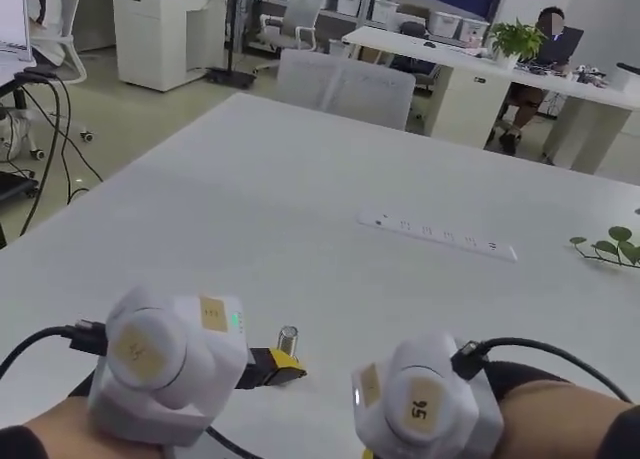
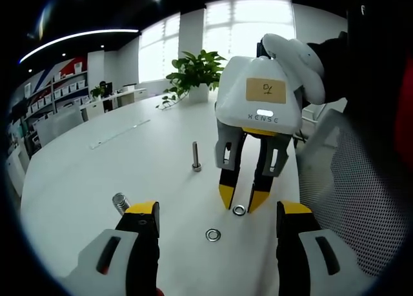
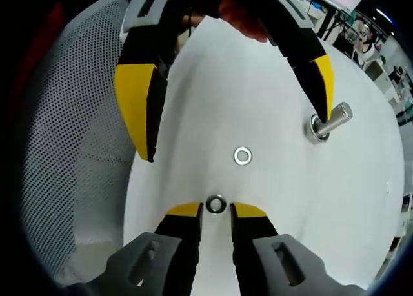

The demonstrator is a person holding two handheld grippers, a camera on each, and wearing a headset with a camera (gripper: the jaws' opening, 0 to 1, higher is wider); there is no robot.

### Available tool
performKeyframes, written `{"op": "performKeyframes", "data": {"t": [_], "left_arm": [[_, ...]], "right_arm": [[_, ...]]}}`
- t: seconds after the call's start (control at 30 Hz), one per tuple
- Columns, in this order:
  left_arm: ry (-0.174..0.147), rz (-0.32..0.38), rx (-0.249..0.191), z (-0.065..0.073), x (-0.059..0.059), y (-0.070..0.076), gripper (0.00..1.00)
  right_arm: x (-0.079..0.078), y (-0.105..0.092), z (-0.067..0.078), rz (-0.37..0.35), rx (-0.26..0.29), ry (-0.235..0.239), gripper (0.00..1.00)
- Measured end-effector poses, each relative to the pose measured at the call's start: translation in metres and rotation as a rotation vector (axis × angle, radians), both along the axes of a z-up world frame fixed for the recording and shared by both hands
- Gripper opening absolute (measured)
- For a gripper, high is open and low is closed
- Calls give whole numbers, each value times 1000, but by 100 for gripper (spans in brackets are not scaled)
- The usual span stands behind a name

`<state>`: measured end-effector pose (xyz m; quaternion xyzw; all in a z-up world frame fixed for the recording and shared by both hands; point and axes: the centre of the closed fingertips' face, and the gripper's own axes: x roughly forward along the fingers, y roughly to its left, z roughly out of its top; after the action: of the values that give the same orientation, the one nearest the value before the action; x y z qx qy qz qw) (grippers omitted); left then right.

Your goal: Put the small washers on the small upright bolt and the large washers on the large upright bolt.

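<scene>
Two metal washers lie flat on the white table. One washer sits right between the yellow tips of my right gripper, which points down at the table, narrowly open and straddling it. That right gripper and the same washer also appear in the left gripper view. The second washer lies free nearby. My left gripper is wide open and holds nothing. The thick upright bolt stands beside its left finger. The thin upright bolt stands farther out.
A white power strip lies across the middle of the table, and plant leaves reach in at the right edge. A mesh chair is close to the table's near edge. A person sits at a far desk.
</scene>
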<state>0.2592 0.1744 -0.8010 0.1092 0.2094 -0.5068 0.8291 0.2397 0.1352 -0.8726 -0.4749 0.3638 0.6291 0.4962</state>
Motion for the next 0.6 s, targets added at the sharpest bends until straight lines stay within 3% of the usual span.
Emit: {"op": "performKeyframes", "data": {"t": [0.6], "left_arm": [[1, -8, 9, -3, 0, -1, 73]], "right_arm": [[2, 1, 0, -18, 11, -4, 14]]}}
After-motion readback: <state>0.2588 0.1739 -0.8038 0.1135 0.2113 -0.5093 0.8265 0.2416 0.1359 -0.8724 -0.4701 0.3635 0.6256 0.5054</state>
